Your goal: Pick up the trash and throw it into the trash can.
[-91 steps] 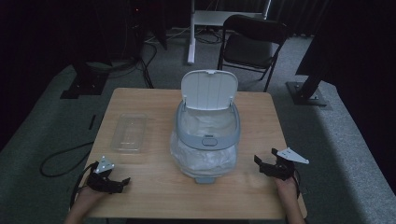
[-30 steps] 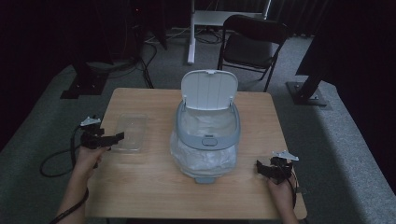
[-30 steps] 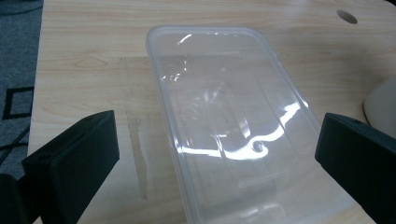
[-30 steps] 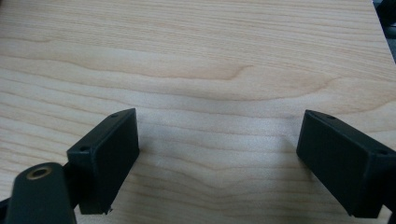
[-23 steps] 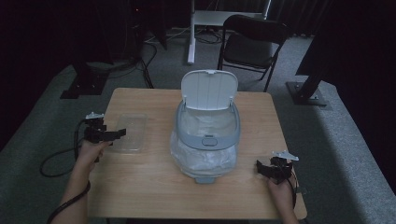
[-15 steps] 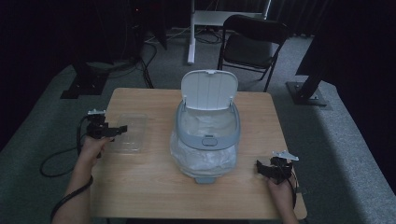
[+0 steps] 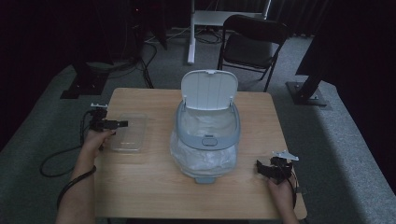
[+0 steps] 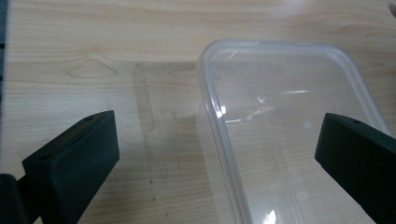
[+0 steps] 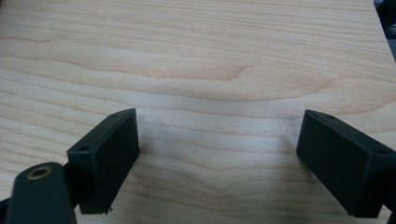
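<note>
Left gripper [image 7: 122,124] spread wide, jaws far apart in the left gripper view [image 8: 219,154], pinching nothing. It sits at the left edge of the clear plastic container [image 7: 128,132], jaw tips reaching over the container's near-left rim in the high view. In the left gripper view one jaw is over bare wood, the other over the container's inside, so the container's long rim [image 8: 212,121] runs between the jaws; whether a jaw touches the plastic can't be told. Container is empty, see-through, rectangular with rounded corners, flat on the wooden table [image 7: 154,186], on the table's left side, well apart from the right gripper. Left hand [image 7: 95,139] holds the gripper from behind, forearm coming up from the bottom left, black cable [image 7: 56,161] looping off the table's left side. Right gripper [image 7: 259,166] also spread wide, jaws well apart [image 9: 217,158], nothing between them but bare wood grain. It rests low near the table's front right corner, right hand [image 7: 280,189] behind it, grey three-cornered plate [image 7: 285,155] on top. Between the two grippers, mid-table: grey-blue bin [image 7: 208,135] with its white lid [image 7: 208,89] flipped up at the back, clear bag liner [image 7: 205,161] bulging out below the rim. Behind the table, a dark folding chair [image 7: 252,44] on grey carpet [image 7: 42,130].
</note>
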{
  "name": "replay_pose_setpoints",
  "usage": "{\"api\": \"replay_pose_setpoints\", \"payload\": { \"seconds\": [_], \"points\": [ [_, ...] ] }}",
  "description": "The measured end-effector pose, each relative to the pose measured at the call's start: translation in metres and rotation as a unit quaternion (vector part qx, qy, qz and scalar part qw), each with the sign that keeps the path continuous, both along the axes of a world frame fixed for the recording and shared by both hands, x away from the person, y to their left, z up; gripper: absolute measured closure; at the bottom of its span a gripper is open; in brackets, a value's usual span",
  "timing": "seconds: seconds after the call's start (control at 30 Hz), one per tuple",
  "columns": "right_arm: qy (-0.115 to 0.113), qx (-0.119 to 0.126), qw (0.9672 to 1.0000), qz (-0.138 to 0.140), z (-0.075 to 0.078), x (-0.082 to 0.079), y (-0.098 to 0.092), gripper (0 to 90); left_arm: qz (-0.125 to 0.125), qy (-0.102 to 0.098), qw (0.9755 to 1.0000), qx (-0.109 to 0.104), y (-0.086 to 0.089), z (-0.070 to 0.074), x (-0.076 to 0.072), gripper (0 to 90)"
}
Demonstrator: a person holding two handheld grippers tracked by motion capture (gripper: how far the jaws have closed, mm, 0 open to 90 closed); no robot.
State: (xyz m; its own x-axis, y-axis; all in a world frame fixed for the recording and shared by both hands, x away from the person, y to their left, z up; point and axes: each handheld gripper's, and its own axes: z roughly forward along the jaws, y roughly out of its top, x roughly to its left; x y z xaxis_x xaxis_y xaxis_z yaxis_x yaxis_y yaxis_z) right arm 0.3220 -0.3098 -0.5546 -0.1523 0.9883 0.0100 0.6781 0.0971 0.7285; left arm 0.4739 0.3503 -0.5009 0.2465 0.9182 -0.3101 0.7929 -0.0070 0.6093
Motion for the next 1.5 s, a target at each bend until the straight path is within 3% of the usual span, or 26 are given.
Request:
{"api": "replay_pose_setpoints", "payload": {
  "seconds": [0.1,0.27,0.3,0.47,0.6,0.73,0.87,0.97,1.17,1.27,1.33,1.47,1.5],
  "points": [
    [0.0,0.0,1.0,0.0,0.0,0.0,0.0,12.4,0.009,0.0,0.9999,-0.008,0.0,-0.003,0.002,5.5],
    [0.0,0.0,1.0,0.0,0.0,0.0,0.0,12.4,-0.003,0.013,0.9995,-0.028,-0.003,-0.005,0.005,8.6],
    [0.0,0.0,1.0,0.0,0.0,0.0,0.0,12.4,-0.005,0.017,0.9988,-0.045,-0.003,-0.004,0.006,8.6],
    [0.0,0.0,1.0,0.0,0.0,0.0,0.0,12.4,-0.008,0.008,0.9989,-0.046,-0.007,0.002,0.005,39.0],
    [0.0,0.0,1.0,0.0,0.0,0.0,0.0,12.4,-0.009,0.028,0.9988,-0.038,-0.011,0.01,0.006,46.2],
    [0.0,0.0,1.0,0.0,0.0,0.0,0.0,12.4,0.011,0.032,0.9975,-0.062,-0.009,0.017,0.006,59.9],
    [0.0,0.0,1.0,0.0,0.0,0.0,0.0,12.4,0.018,0.036,0.9969,-0.068,-0.011,0.022,0.004,69.6],
    [0.0,0.0,1.0,0.0,0.0,0.0,0.0,12.4,0.022,0.023,0.9971,-0.069,-0.02,0.03,0.0,74.0],
    [0.0,0.0,1.0,0.0,0.0,0.0,0.0,12.4,0.003,-0.002,0.9975,-0.071,-0.038,0.043,-0.007,82.7],
    [0.0,0.0,1.0,0.001,0.0,0.0,0.0,12.4,-0.002,-0.017,0.9958,-0.09,-0.044,0.048,-0.012,85.7],
    [0.0,0.0,1.0,0.0,0.0,0.0,0.0,12.4,-0.008,-0.028,0.9972,-0.069,-0.051,0.05,-0.016,86.6],
    [0.0,0.0,1.0,0.0,0.0,0.0,0.0,12.4,-0.019,-0.038,0.9963,-0.075,-0.057,0.053,-0.022,87.1],
    [0.0,0.0,1.0,0.0,0.0,0.0,0.0,12.4,-0.024,-0.048,0.9947,-0.087,-0.059,0.057,-0.026,87.1]
  ]
}}
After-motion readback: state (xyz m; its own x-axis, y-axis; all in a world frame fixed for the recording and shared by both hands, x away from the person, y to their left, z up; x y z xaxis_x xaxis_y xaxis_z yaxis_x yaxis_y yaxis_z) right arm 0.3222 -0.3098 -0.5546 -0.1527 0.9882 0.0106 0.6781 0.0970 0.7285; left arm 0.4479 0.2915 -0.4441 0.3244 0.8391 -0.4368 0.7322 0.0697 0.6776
